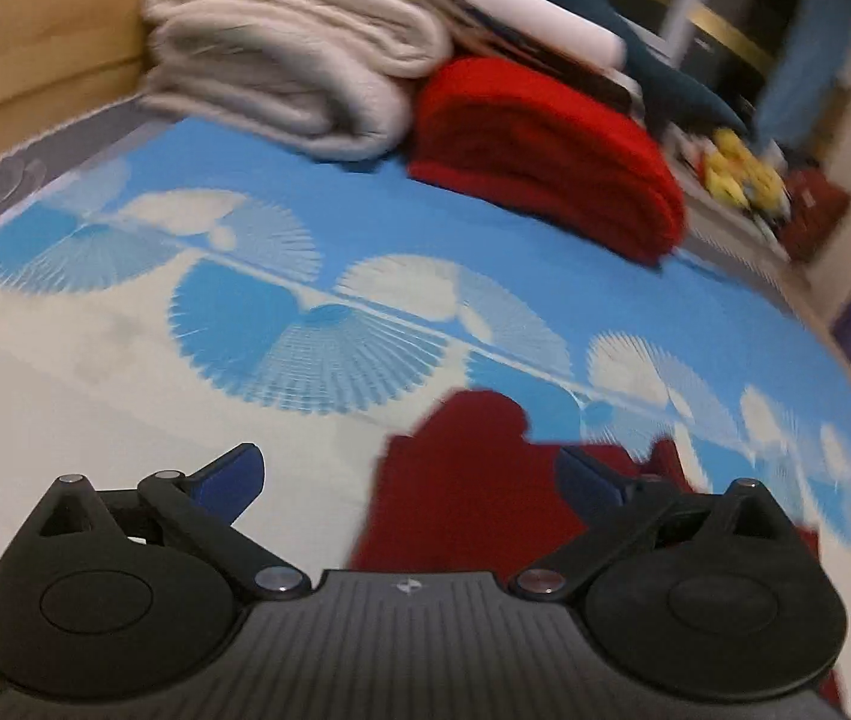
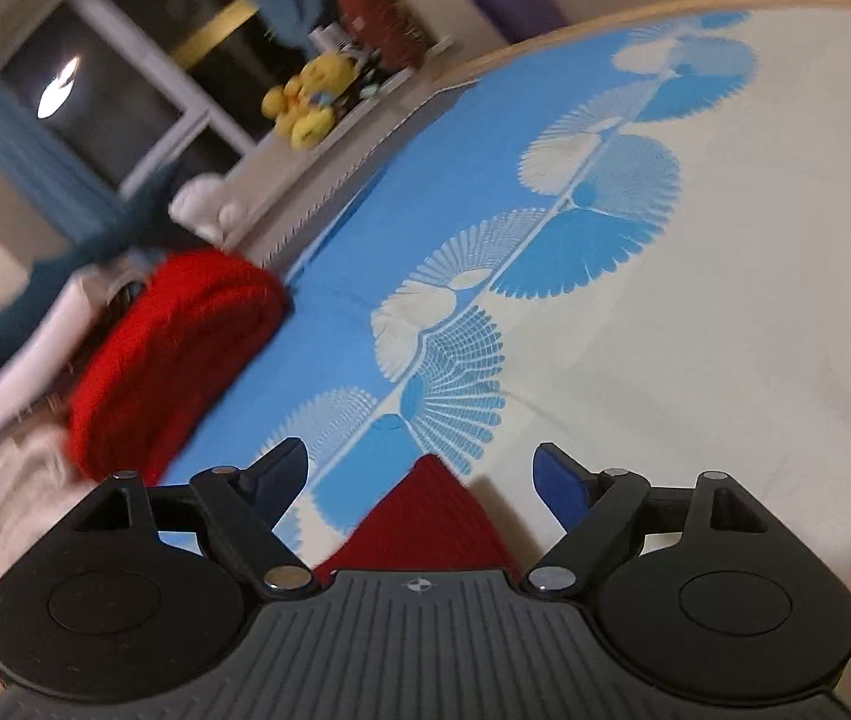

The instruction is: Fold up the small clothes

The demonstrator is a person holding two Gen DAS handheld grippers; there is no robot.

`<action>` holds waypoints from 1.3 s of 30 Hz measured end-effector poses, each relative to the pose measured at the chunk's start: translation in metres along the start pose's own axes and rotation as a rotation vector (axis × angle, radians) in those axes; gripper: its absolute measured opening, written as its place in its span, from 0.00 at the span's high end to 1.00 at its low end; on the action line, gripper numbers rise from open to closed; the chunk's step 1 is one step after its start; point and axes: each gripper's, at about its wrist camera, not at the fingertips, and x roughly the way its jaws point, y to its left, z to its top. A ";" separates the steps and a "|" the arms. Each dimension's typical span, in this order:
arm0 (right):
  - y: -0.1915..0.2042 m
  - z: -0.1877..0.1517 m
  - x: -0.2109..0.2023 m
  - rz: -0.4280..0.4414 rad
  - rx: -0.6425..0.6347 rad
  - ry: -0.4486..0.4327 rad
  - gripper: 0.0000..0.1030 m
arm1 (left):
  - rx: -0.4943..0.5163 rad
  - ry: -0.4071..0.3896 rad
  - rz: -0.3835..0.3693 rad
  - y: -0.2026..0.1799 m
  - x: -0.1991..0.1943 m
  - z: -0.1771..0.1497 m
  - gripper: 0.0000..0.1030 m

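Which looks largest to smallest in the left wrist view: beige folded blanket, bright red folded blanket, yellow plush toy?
1. beige folded blanket
2. bright red folded blanket, close to it in size
3. yellow plush toy, farther away, so unsure

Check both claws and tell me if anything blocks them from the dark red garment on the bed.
Nothing visible does. The dark red garment lies right ahead of the open left claw, and its corner sits between the open right claw's fingers.

Your left wrist camera looked forward and down along its fingers, close over the bedsheet (image 1: 365,192), folded red blanket (image 1: 545,162) at upper centre. Your right wrist camera did likewise, rolled, that blanket (image 2: 173,354) at left; both shared it.
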 end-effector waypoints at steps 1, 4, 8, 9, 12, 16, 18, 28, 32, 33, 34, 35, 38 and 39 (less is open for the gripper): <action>-0.003 -0.006 -0.001 -0.013 0.025 0.011 0.19 | 0.041 0.013 0.001 -0.009 0.009 -0.003 0.00; -0.007 -0.018 0.013 -0.058 0.003 0.071 0.19 | 0.165 0.015 0.026 -0.027 0.037 -0.014 0.00; 0.002 -0.029 0.037 -0.161 -0.199 0.079 0.19 | 0.284 0.057 0.048 -0.039 0.077 -0.026 0.05; 0.004 -0.031 0.042 -0.175 -0.234 0.081 0.19 | 0.298 0.060 0.047 -0.041 0.082 -0.028 0.05; 0.006 -0.032 0.055 -0.191 -0.287 0.119 0.19 | 0.304 0.072 0.044 -0.046 0.092 -0.027 0.10; 0.011 -0.036 0.070 -0.216 -0.331 0.147 0.19 | 0.309 0.120 0.031 -0.052 0.103 -0.022 0.87; 0.014 -0.038 0.074 -0.223 -0.349 0.150 0.19 | 0.221 0.120 0.040 -0.045 0.099 -0.013 0.87; -0.008 -0.025 0.079 -0.216 -0.358 0.165 0.20 | -0.006 0.134 0.060 0.018 0.105 0.004 0.88; -0.019 -0.031 0.097 -0.191 -0.318 0.247 0.28 | 0.032 0.113 0.065 0.010 0.103 0.002 0.88; -0.019 -0.033 0.098 -0.171 -0.319 0.252 0.41 | 0.032 0.112 0.070 0.009 0.103 0.001 0.88; -0.017 -0.034 0.098 -0.121 -0.331 0.265 0.92 | 0.021 0.111 0.072 0.011 0.102 0.003 0.88; -0.011 -0.034 0.096 -0.098 -0.339 0.266 0.93 | -0.001 0.111 0.069 0.014 0.101 0.004 0.88; 0.010 -0.025 0.067 -0.068 -0.367 0.148 0.95 | -0.053 0.090 0.060 0.021 0.084 0.009 0.88; 0.012 -0.020 0.060 -0.047 -0.340 0.126 0.95 | -0.057 0.093 0.063 0.025 0.084 0.010 0.88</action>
